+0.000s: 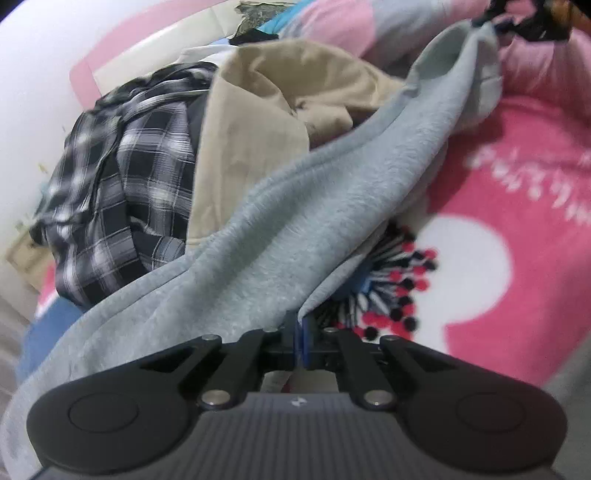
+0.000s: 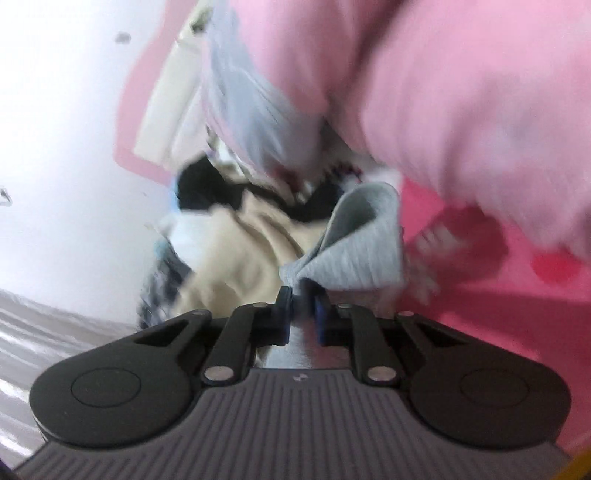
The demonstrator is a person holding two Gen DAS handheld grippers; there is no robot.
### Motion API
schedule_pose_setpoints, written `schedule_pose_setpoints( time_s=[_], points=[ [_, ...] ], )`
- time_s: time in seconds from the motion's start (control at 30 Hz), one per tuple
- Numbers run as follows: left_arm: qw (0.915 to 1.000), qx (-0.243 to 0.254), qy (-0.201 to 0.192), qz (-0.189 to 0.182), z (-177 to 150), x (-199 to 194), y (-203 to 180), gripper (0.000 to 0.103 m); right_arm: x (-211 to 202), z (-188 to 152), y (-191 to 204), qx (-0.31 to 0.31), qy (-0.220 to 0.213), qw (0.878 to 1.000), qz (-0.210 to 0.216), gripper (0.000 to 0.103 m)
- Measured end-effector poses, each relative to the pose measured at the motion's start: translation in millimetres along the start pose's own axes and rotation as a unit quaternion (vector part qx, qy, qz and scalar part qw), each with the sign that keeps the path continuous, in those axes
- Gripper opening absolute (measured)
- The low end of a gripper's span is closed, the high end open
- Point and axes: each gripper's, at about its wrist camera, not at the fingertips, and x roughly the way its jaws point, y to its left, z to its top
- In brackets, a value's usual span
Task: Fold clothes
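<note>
A long grey fleece garment (image 1: 306, 221) stretches from the bottom left to the top right of the left wrist view, over a pink blanket (image 1: 524, 236). My left gripper (image 1: 300, 332) is shut on its near edge. At the top right of that view my right gripper (image 1: 517, 18) pinches the garment's far end. In the right wrist view, my right gripper (image 2: 301, 308) is shut on a bunched ribbed grey corner (image 2: 362, 243) of the same garment.
A pile of clothes lies behind the grey garment: a black-and-white plaid shirt (image 1: 122, 192), a beige garment (image 1: 266, 110) and darker items. A pink pillow or duvet (image 2: 461, 92) bulges on the right. A white wall (image 1: 33, 92) and a cream headboard (image 1: 155, 55) stand at the left.
</note>
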Motion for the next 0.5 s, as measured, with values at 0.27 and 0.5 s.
schedule_pose_setpoints(
  time_s=[0.27, 0.5],
  points=[
    [0.9955, -0.024, 0.037, -0.084, -13.4, -9.2, 31.9, 0.002, 34.6, 38.7, -14.5, 0.043, -0.026, 0.997, -0.059, 0.020],
    [0.9975, 0.007, 0.034, -0.062, -19.4, -6.3, 23.0, 0.004, -0.3, -10.7, -35.6, 0.005, 0.036, 0.998, -0.052, 0.042]
  ],
)
